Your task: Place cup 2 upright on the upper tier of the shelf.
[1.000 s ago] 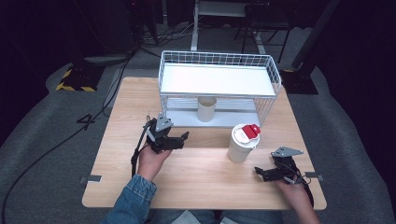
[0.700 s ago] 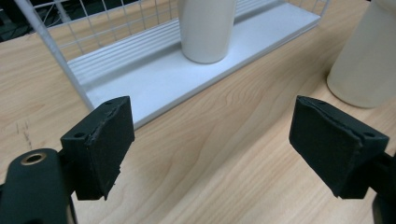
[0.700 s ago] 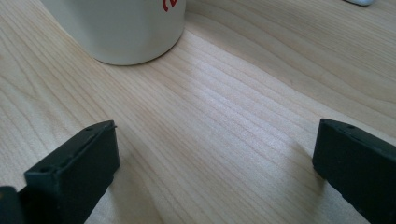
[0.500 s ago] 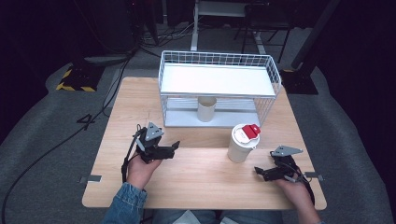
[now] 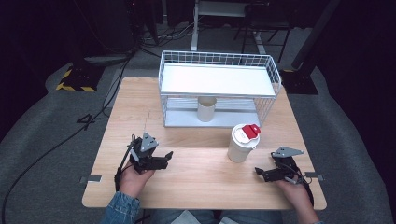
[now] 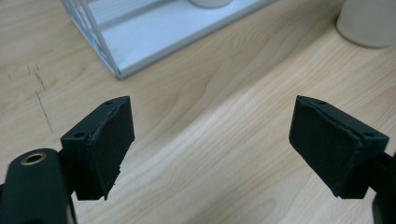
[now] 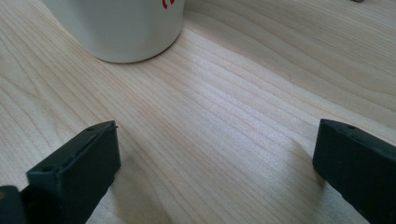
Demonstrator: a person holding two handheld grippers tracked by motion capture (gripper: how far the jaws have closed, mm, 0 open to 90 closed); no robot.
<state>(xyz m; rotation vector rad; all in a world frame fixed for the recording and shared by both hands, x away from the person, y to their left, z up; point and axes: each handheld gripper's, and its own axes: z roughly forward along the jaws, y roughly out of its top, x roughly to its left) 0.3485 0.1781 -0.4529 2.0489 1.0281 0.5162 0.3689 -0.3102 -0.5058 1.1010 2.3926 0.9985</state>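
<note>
Left gripper (image 5: 164, 157) has drifted back toward the near edge, fingers wide and empty. Right gripper (image 5: 259, 173), fingers wide but just closing slightly, sits beside the cup (image 5: 242, 143), looks next.

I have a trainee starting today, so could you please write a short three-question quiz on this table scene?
1. True or false: the white cup with the red lid tab stands inside the wire rack.
2. What stands on the rack's lower shelf?
3. Which is right? A: the right gripper grips the cup. B: both grippers are open with nothing between the jaws. C: the left gripper holds the rack.

Key
1. False: it stands on the wooden table, in front of the rack.
2. A plain paper cup.
3. B.
</note>
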